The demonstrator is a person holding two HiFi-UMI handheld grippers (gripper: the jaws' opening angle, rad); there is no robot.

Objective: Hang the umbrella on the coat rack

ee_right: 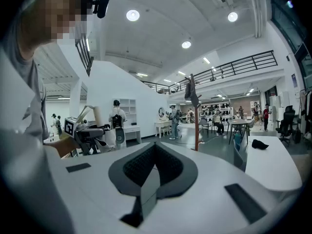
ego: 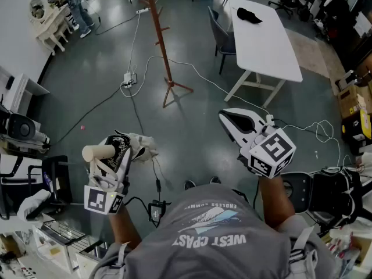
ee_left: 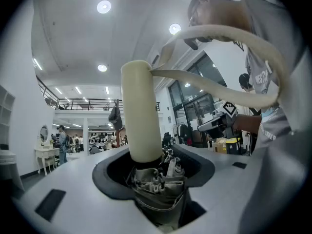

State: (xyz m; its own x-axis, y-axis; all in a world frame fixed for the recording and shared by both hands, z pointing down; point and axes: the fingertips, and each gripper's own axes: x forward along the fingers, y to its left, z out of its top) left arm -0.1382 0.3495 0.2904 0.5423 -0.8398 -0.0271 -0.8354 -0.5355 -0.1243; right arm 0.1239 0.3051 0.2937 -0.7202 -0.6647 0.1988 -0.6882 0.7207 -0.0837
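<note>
My left gripper [ego: 119, 150] [ee_left: 156, 174] is shut on the folded umbrella's grey canopy [ee_left: 158, 186], low on the left in the head view. The umbrella's cream handle [ego: 97, 152] [ee_left: 141, 111] sticks up out of the jaws, and its cream strap [ee_left: 234, 43] loops off to the right. Some bunched fabric [ego: 141, 141] pokes out past the fingers. My right gripper [ego: 225, 117] [ee_right: 155, 150] is shut with nothing in it, held up at the right. The brown coat rack [ego: 163, 46] [ee_right: 196, 112] stands on the floor ahead, apart from both grippers, with a dark item hung near its top.
A white table [ego: 273, 45] with a black item [ego: 249, 15] and a grey chair [ego: 220, 35] stand right of the rack. Cables and a power strip [ego: 129, 79] lie on the floor by its base. A cart [ego: 26, 173] is at the left, boxes at the right.
</note>
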